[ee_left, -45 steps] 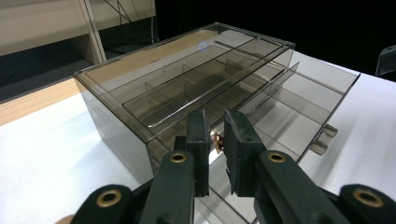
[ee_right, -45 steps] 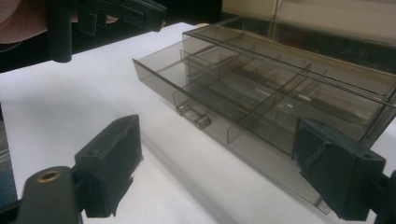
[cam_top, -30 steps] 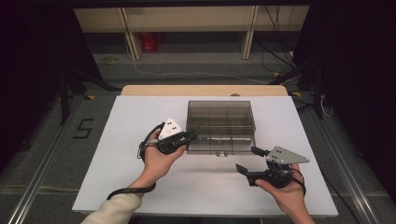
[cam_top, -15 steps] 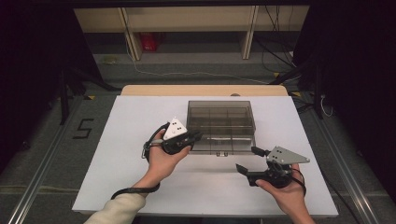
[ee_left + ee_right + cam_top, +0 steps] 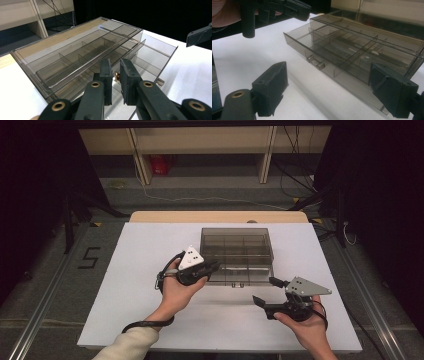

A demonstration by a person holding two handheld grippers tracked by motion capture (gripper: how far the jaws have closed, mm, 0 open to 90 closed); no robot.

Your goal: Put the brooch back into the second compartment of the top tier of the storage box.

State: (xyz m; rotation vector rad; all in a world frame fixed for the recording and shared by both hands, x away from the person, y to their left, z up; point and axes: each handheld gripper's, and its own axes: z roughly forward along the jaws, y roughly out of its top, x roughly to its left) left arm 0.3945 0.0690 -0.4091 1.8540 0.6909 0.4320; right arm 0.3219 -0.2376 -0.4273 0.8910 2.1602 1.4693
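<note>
A smoky clear organiser box [image 5: 237, 245] stands mid-table with its bottom drawer [image 5: 246, 276] pulled out toward me. The drawer [image 5: 324, 53] is split by dividers and has two clear knobs [image 5: 315, 63] on its front. My left gripper [image 5: 214, 265] hovers over the drawer's left end. Its jaws [image 5: 115, 66] are nearly together on a small brass-coloured piece [image 5: 116, 75] at their tips. My right gripper [image 5: 264, 290] rests at the front right of the table, just short of the drawer, with its jaws [image 5: 329, 82] wide apart and nothing in them.
The white table top [image 5: 135, 285] has bare room left of and in front of the box. A wooden strip [image 5: 220, 216] borders its far edge. Shelving with a red object [image 5: 161, 164] stands on the floor beyond. A "5" [image 5: 89, 258] is marked left of the table.
My left gripper has shifted slightly right, closer over the open drawer. The right gripper and the box have stayed in place.
</note>
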